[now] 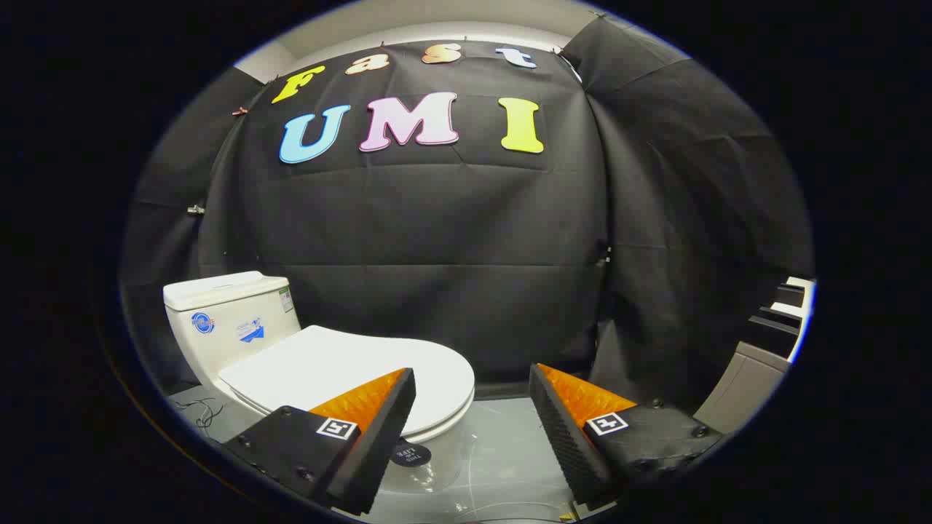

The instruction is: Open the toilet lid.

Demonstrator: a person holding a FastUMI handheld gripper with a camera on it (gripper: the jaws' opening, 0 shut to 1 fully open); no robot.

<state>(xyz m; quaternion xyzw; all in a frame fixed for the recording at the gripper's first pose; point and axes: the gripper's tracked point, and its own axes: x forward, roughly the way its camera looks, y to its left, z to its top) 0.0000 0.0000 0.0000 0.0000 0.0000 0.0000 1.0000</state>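
Note:
A white toilet stands low and to the left, with its tank [226, 313] at the back against the black cloth. Its lid [342, 367] lies flat and closed over the bowl, rounded front end toward the gap between my fingers. My gripper [473, 378] is open, fingers wide apart with nothing between them. The left finger [378, 407] overlaps the lid's front part in the view, seemingly above it; I cannot tell whether it touches. The right finger [561, 407] hangs over the floor to the right of the bowl.
Black cloth walls close in behind the toilet and to the right. A grey floor [502, 444] lies under the fingers. A thin cable [200, 415] lies on the floor left of the bowl. A grey and dark piece of furniture [764, 349] stands at the far right.

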